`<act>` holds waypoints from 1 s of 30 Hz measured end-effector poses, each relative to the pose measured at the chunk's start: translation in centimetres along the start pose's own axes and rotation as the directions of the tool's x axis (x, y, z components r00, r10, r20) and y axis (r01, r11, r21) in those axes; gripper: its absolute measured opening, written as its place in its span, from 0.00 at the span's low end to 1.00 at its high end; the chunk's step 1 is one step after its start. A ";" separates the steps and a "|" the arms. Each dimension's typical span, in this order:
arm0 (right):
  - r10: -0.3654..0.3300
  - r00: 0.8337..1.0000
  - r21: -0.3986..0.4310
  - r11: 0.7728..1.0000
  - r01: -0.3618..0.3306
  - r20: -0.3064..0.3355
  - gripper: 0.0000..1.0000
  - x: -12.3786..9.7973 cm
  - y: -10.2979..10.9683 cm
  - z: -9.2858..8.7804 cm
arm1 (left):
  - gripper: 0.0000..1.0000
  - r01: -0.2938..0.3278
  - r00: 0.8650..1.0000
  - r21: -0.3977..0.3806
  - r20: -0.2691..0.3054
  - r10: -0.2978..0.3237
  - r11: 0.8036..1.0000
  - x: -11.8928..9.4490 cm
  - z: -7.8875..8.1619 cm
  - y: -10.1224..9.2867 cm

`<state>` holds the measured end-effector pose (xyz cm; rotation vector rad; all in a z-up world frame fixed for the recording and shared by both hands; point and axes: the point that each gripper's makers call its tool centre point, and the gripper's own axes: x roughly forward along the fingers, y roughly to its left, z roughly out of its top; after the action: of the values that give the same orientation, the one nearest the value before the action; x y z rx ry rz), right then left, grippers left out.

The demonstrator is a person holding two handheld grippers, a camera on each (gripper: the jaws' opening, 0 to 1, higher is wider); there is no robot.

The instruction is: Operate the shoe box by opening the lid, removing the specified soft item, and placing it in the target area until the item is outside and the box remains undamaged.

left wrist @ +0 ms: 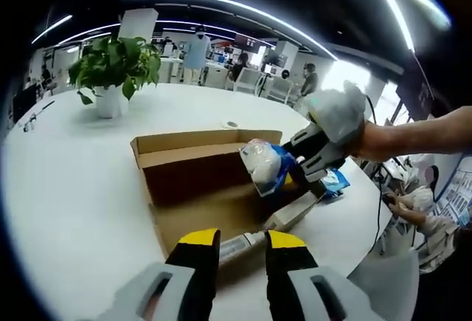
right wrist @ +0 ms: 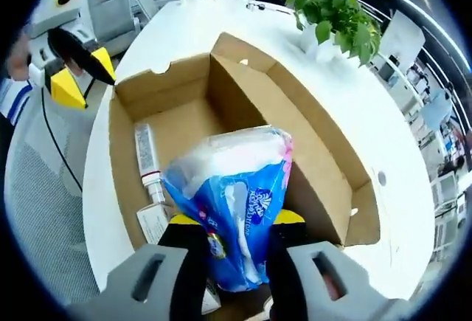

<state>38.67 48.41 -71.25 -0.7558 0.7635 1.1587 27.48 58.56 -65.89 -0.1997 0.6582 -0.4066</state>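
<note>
An open cardboard shoe box [left wrist: 193,142] [right wrist: 243,88] lies on a white round table. My right gripper [right wrist: 236,223] is shut on a soft blue and white plastic pack [right wrist: 234,177] and holds it above the inside of the box. In the left gripper view the same pack [left wrist: 264,164] hangs over the box's right side from the right gripper [left wrist: 293,162], held by a person's arm. My left gripper [left wrist: 242,241] is open at the box's near edge, jaws apart above a white tube [left wrist: 240,247]. It also appears by the box corner as the left gripper [right wrist: 80,76].
In the box lie the white tube [right wrist: 146,160] and a small carton [right wrist: 155,221] [left wrist: 293,214]. A potted plant [left wrist: 114,70] [right wrist: 333,12] stands beyond the box. A blue pack [left wrist: 336,181] lies on the table to the right. A grey chair [right wrist: 37,210] and seated people stand around the table.
</note>
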 end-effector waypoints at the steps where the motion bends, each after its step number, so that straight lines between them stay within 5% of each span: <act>1: -0.003 1.000 0.006 1.000 0.003 0.004 0.25 -0.2 -0.1 0.1 | 0.24 0.002 1.000 0.002 -0.001 -0.002 1.000 0.0 -0.1 -0.2; 13: -0.072 0.993 0.058 0.996 0.066 0.099 0.25 -4.5 -2.2 1.9 | 0.24 0.025 1.000 0.004 -0.003 -0.025 1.000 0.1 -0.2 -1.2; 19: -0.102 0.986 0.130 0.988 0.085 0.135 0.25 -7.1 -3.0 1.5 | 0.24 0.026 1.000 0.004 -0.006 -0.026 1.000 -0.2 -0.5 -1.8; 30: -0.158 0.981 0.125 0.982 0.144 0.113 0.25 -10.8 -4.1 -1.3 | 0.24 0.034 0.999 0.024 -0.011 -0.034 0.999 -0.3 -0.2 -2.4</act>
<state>40.07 41.02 -62.37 -0.6286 0.6531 1.0050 26.42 56.54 -65.20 -0.1857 0.6605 -0.4484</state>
